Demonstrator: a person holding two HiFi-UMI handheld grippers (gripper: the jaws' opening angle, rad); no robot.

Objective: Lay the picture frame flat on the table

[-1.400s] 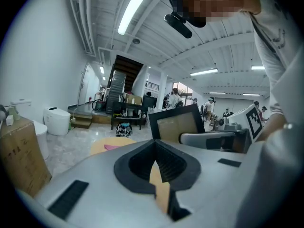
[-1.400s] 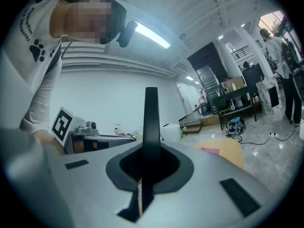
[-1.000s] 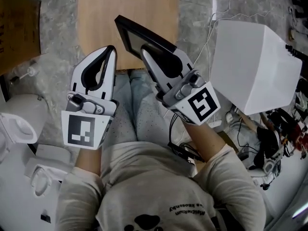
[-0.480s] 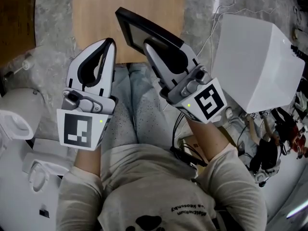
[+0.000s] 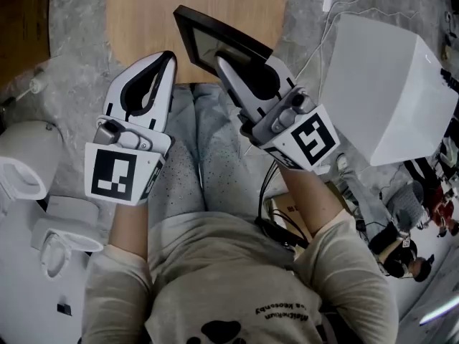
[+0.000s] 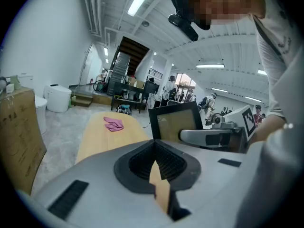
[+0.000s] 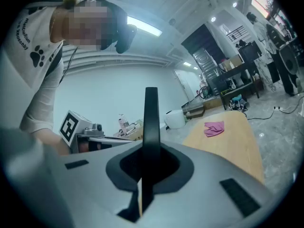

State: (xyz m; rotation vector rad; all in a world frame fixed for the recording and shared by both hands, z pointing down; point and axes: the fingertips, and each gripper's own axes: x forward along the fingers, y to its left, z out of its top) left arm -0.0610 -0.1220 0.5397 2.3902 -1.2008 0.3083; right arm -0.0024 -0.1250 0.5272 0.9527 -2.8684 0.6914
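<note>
A black picture frame [image 5: 206, 40] hangs tilted over the near end of the wooden table [image 5: 150, 13]. My right gripper [image 5: 224, 63] is shut on its lower edge. In the right gripper view the frame [image 7: 151, 120] stands edge-on, pinched between the jaws of my right gripper [image 7: 149, 152]. My left gripper [image 5: 167, 58] is shut on nothing, just left of the frame and apart from it. From the left gripper view I see the frame's face [image 6: 175, 121] and, beyond my left gripper [image 6: 154, 148], the table [image 6: 102, 139].
A pink cloth [image 6: 113, 123] lies at the far end of the table. A large white box [image 5: 391, 84] stands to the right, with cables [image 5: 310, 56] beside it. A cardboard box [image 6: 18, 137] and white fixtures [image 5: 25, 170] are on the left. My legs are below the grippers.
Both grippers have come down a little, the right one carrying the frame with it. The grip on the frame is unchanged.
</note>
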